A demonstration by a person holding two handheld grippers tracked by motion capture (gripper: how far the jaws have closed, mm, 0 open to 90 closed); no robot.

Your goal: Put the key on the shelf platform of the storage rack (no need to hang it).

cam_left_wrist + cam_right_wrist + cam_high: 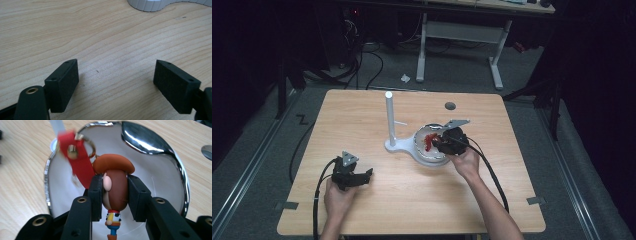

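Note:
A small cowboy figure keychain [115, 192] with a brown hat and a red strap [77, 162] hangs over a shiny metal bowl [160, 170]. My right gripper [115, 195] is shut on the figure's head, one jaw pressing on each side. In the high view the right gripper [439, 142] sits over the bowl [422, 150], the red strap [428, 141] showing inside it. My left gripper [362, 177] rests low over the table at the front left. Its jaws stand wide apart over bare wood in the left gripper view, the left gripper [115, 77] open and holding nothing.
A white stand [390, 120] with an upright post rises from a flat base beside the bowl; its base edge [150, 5] shows at the top of the left gripper view. A dark round hole [450, 106] lies in the table's far part. Cables trail from both grippers.

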